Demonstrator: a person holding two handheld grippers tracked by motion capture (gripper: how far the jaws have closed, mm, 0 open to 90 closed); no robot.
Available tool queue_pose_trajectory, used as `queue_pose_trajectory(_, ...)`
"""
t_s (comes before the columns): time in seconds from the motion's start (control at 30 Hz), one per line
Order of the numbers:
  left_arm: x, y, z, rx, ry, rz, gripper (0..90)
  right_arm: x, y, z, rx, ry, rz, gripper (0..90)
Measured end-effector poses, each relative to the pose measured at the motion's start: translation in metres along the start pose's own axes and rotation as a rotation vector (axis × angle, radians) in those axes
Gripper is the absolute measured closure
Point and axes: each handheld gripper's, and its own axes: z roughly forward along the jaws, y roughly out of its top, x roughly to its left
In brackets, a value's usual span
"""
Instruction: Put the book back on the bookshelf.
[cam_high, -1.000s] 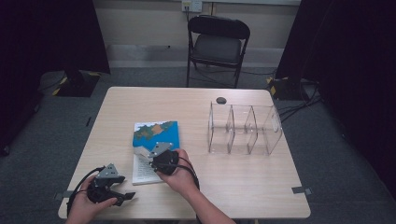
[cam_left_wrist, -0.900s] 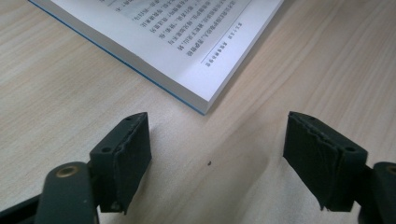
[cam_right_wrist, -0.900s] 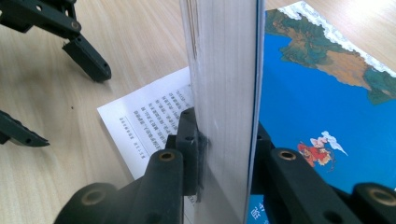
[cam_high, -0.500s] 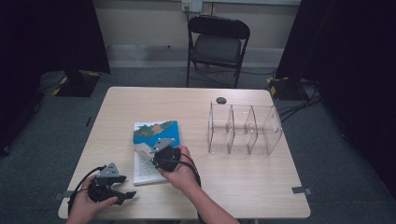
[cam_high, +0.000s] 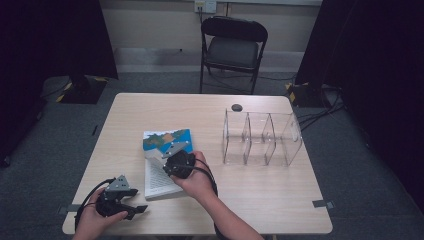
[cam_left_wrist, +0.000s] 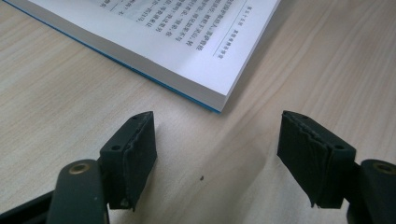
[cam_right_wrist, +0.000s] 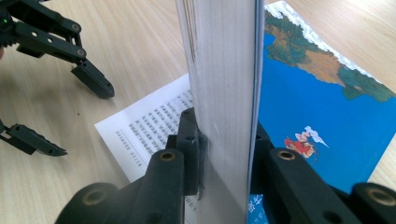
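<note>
The book (cam_high: 165, 162) lies open on the counter (cam_high: 260, 200), a little left of the middle and toward the near edge. Its blue picture cover (cam_high: 167, 139) lies flat on the far side and a printed page (cam_high: 159, 177) lies flat on the near side.

The right gripper (cam_high: 176, 159) sits over the middle of the book, with its jaws closed on a thick sheaf of pages. In the right gripper view that sheaf (cam_right_wrist: 224, 93) stands upright between the two black jaws, the blue cover (cam_right_wrist: 317, 107) lying to one side of it and the printed page (cam_right_wrist: 149, 126) to the other.

The left gripper (cam_high: 131, 205) is near the front left corner of the counter, just beside the near corner of the book. Its jaws are spread wide and hold nothing. In the left gripper view the corner of the page block (cam_left_wrist: 205, 51) lies just ahead of the gap between the jaws, not touching them.

Compared with a second ago, little has changed. The right gripper is in nearly the same spot over the book and the book itself has not shifted. The left gripper has stayed near the front left corner, still wide open.

A clear organiser (cam_high: 260, 137) with three compartments stands toward the right side of the counter, well apart from the book. A small dark round thing (cam_high: 236, 107) lies near the far edge.
</note>
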Motion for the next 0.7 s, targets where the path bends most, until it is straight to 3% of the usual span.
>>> queue_pose_trajectory(0.03, 0.000, 0.001, -0.001, 0.017, -0.002, 0.005, 28.7, 0.000, 0.001, -0.001, 0.005, 0.002, 0.006, 74.4)
queue_pose_trajectory(0.07, -0.001, 0.000, 0.000, 0.002, 0.003, -0.007, 29.2, -0.001, 0.003, -0.002, 0.007, 0.002, -0.009, 74.5)
queue_pose_trajectory(0.33, -0.005, 0.003, 0.004, 0.008, 0.013, 0.019, 31.9, -0.004, 0.012, -0.011, 0.034, 0.002, 0.012, 74.5)
queue_pose_trajectory(0.4, -0.010, 0.004, 0.007, -0.010, 0.023, 0.006, 33.0, -0.004, 0.014, -0.012, 0.048, 0.006, 0.018, 74.5)
queue_pose_trajectory(0.7, -0.015, 0.010, 0.014, -0.020, 0.050, 0.030, 36.8, -0.006, 0.024, -0.018, 0.065, 0.005, 0.036, 74.5)
